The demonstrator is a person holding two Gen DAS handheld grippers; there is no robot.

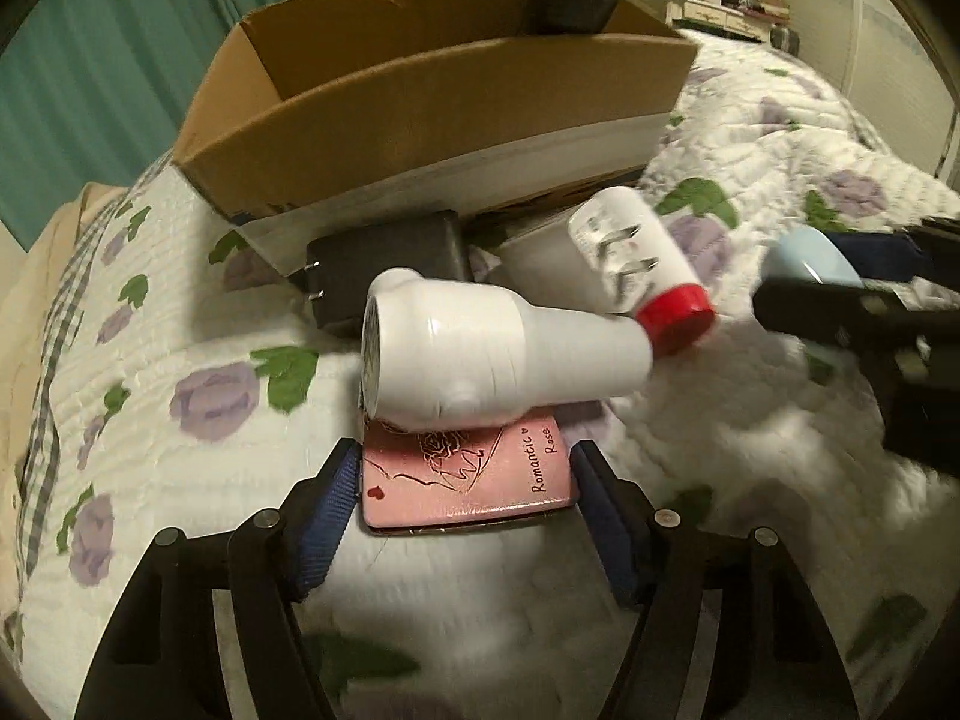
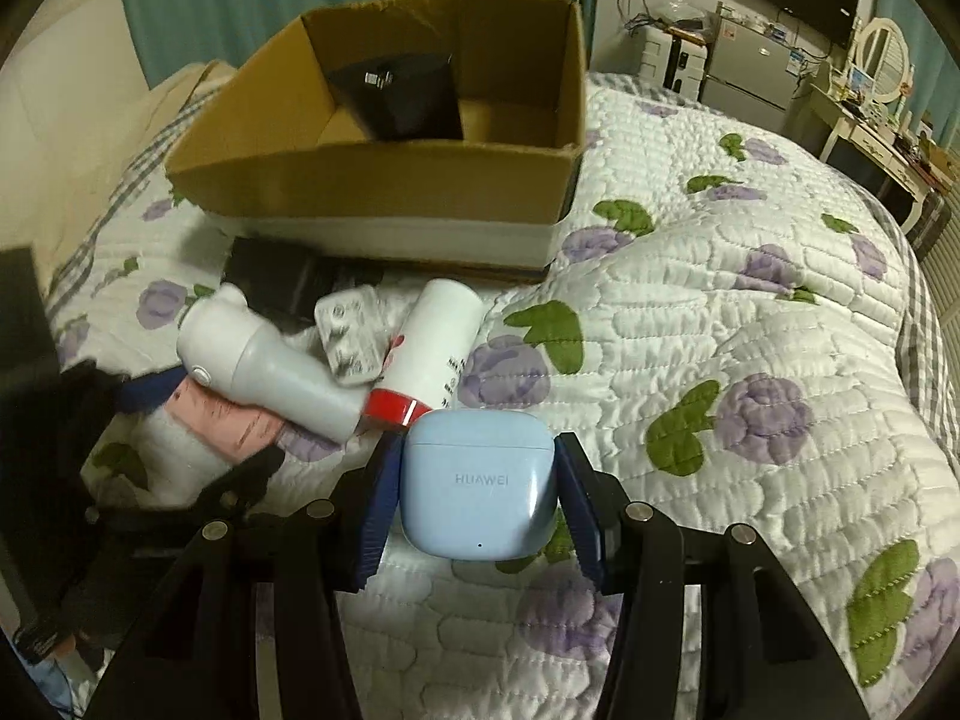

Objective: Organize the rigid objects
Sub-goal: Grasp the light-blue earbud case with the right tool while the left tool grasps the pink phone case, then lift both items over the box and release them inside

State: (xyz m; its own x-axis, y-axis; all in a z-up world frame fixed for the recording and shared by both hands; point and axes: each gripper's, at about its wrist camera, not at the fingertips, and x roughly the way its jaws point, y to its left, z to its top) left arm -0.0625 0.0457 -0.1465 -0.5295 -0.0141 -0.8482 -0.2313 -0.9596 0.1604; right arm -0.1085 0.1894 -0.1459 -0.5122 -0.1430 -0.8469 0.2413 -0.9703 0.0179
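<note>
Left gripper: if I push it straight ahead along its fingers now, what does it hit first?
The left gripper already straddles the pink "Romantic Rose" case. Going on, it would probably meet first the white bottle-shaped plastic device lying on that case's far end, then the black plug adapter; depth is uncertain.

The left tool point(image 1: 468, 486) sits low and level, its blue-padded fingers point(image 1: 327, 516) spread with a flat pink item between them. The right tool point(image 2: 477, 492) reaches forward beside it, its pads point(image 2: 378, 504) flanking a pale blue case, jaws parted
</note>
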